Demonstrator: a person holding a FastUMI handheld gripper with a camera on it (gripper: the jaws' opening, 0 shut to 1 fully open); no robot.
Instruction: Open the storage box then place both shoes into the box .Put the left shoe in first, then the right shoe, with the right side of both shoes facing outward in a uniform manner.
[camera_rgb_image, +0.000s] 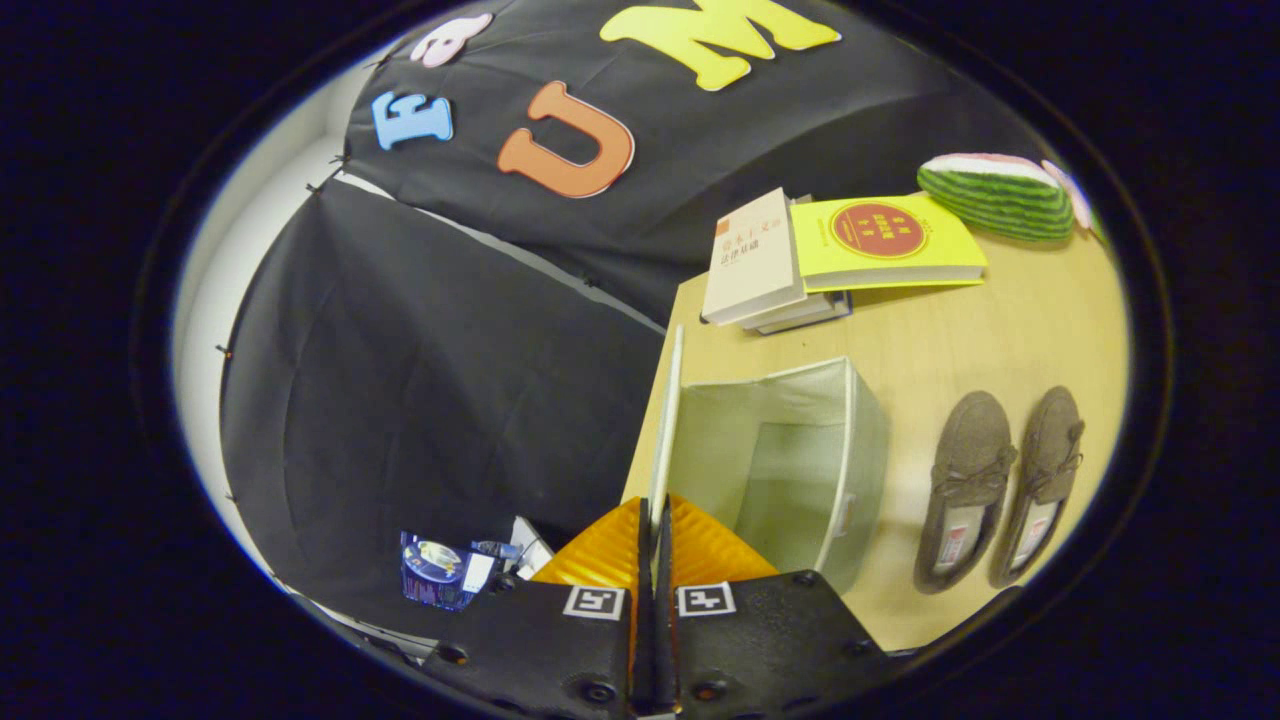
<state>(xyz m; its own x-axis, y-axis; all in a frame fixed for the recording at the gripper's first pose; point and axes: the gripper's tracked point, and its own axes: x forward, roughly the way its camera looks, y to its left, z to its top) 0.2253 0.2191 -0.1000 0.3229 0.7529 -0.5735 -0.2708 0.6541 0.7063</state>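
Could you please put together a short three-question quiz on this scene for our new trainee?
1. True or false: the box already holds a shoe.
2. What is the tool shut on? A) the box lid B) a book C) a shoe
3. Fill in: the two shoes lie side by side on the ____, beside the box.

Key: 1 false, the inside looks bare; 2 A, both fingers pinch the raised lid's edge; 3 table.
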